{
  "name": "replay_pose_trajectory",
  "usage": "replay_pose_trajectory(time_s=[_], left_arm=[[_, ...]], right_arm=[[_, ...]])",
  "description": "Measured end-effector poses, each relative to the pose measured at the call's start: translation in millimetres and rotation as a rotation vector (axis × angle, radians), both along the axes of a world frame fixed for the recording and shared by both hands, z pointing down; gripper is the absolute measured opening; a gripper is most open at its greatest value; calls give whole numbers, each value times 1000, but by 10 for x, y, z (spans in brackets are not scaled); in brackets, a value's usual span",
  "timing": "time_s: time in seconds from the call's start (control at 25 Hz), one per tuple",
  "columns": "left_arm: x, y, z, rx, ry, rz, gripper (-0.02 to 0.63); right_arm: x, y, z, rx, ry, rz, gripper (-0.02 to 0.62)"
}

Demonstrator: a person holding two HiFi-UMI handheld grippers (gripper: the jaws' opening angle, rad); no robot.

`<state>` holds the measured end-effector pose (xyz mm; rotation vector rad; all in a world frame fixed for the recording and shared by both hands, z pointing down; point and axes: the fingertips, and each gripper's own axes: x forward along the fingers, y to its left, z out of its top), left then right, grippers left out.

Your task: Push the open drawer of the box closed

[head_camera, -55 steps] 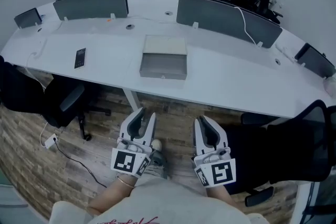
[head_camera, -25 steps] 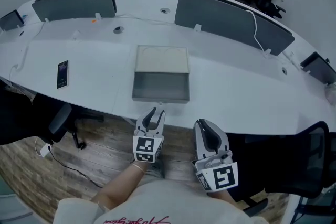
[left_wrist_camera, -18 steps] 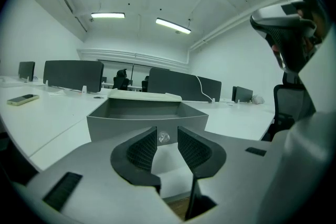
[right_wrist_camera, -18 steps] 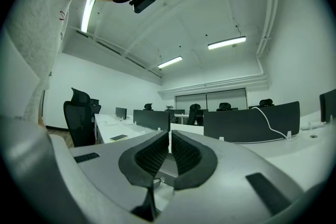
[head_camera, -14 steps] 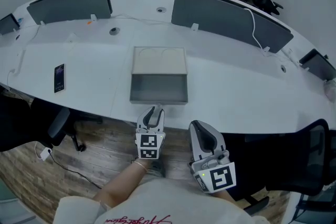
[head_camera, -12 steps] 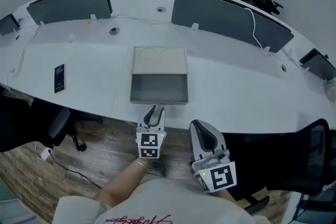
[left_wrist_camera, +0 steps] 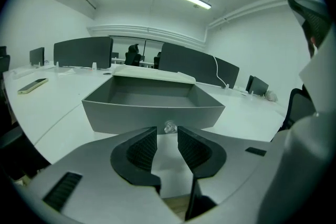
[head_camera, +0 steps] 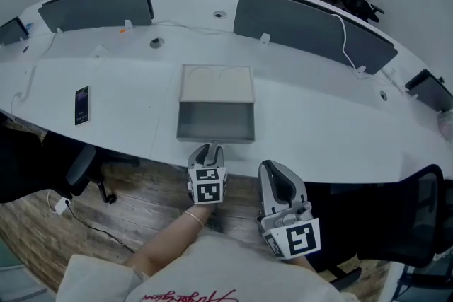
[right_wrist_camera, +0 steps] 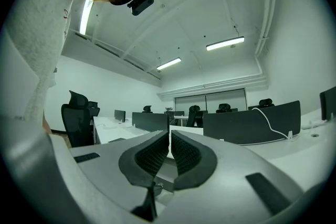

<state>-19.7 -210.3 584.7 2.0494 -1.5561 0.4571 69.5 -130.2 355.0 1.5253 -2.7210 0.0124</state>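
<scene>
A grey box [head_camera: 216, 83] lies on the white desk [head_camera: 318, 124], and its open drawer [head_camera: 215, 122] is pulled toward me and empty. My left gripper [head_camera: 207, 151] hovers at the desk's near edge, just short of the drawer front. In the left gripper view the drawer front [left_wrist_camera: 121, 115] fills the middle, with its small clear knob [left_wrist_camera: 169, 126] straight ahead of the left gripper [left_wrist_camera: 167, 135], whose jaws stand open on nothing. My right gripper [head_camera: 273, 171] hangs lower right, off the desk. In its own view the right gripper [right_wrist_camera: 169, 145] is shut and empty.
A phone [head_camera: 82, 105] lies on the desk at the left. Grey divider panels [head_camera: 304, 28] stand along the desk's far side with a white cable. Office chairs [head_camera: 74, 159] sit under and beside the desk. Wood floor lies below me.
I have come closer to the desk. My left gripper has moved forward from waist height to the drawer front and turned on edge. The right gripper has hardly moved.
</scene>
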Motion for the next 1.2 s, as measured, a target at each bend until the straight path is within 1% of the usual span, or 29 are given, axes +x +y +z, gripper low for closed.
replay_pose_trajectory(time_s=[0.12,0.24,0.36,0.48,0.68,0.88,1.08,1.2], left_arm=[[2,-20,-6,-9,-8,4,117],[26,-36,-31,-29,8,15,117],[55,-51,-34,-54,3,28,117],[42,-118,1,-78,-5,8,115],[13,-145,33,-114,-14,-10,115],[30,-152,39,-134,-5,-4,115],[57,-125,12,-168,31,3,115],[78,-122,-6,-164,38,22,97]], right_arm=[[40,3,-14,2,-3,11,23],[57,-1,-40,6,-10,14,23],[83,2,-71,3,-35,21,23],[143,-34,-80,-16,-88,32,23],[216,-48,-133,-2,-100,54,23],[199,-71,-174,6,-110,48,23],[183,-74,-189,11,-117,48,23],[164,-68,-190,11,-121,42,23]])
